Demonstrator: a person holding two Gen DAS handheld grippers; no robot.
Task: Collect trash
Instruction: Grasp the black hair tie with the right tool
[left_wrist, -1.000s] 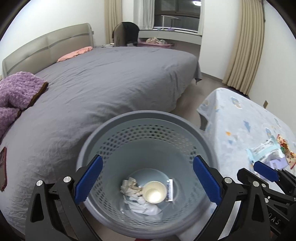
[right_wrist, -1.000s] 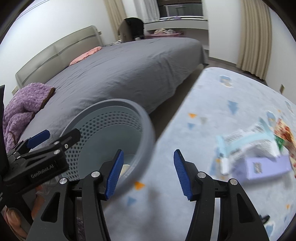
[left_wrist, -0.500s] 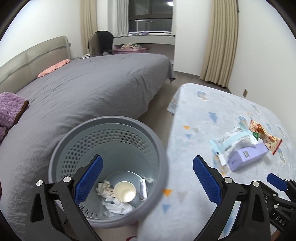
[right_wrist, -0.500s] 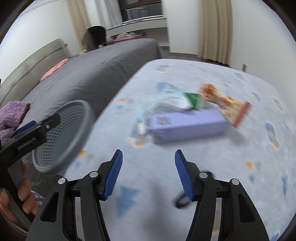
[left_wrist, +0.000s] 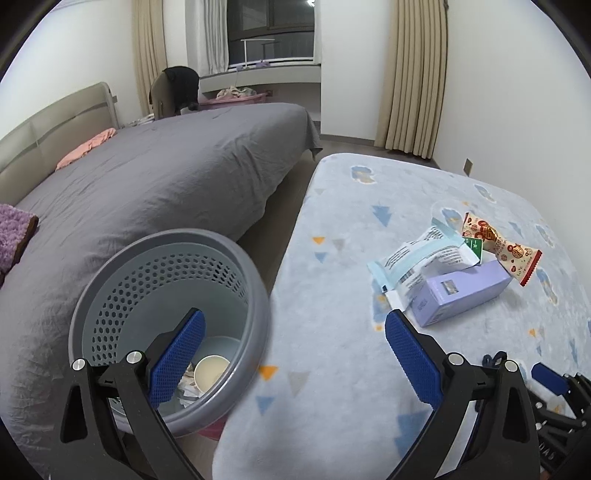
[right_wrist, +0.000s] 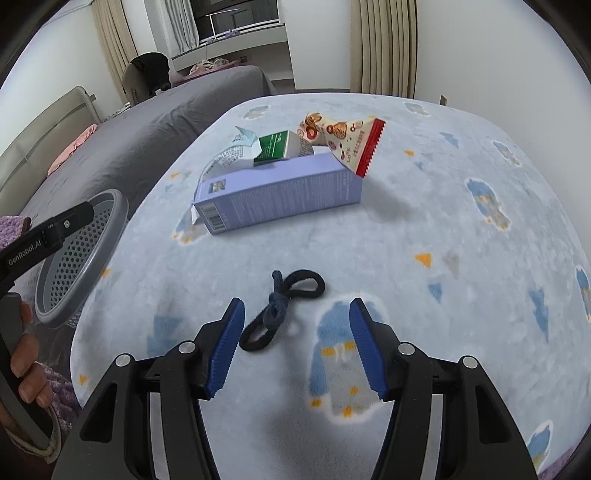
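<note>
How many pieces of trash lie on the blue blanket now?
4, in one pile: a purple box in front, a snack bag leaning on its right end, a green carton behind it, and a torn white packet at left. More may be hidden beneath.

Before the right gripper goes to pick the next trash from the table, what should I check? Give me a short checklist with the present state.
1. Right gripper open, nothing between the jaws: ok.
2. Left gripper open and empty: ok.
3. Purple box in view, way to it free: ok.
4. Snack wrapper leaning on the box, may slide when the box is lifted: not ok.
5. Bin has room: ok.
6. Whether the black hair tie is trash: cannot tell.
</note>
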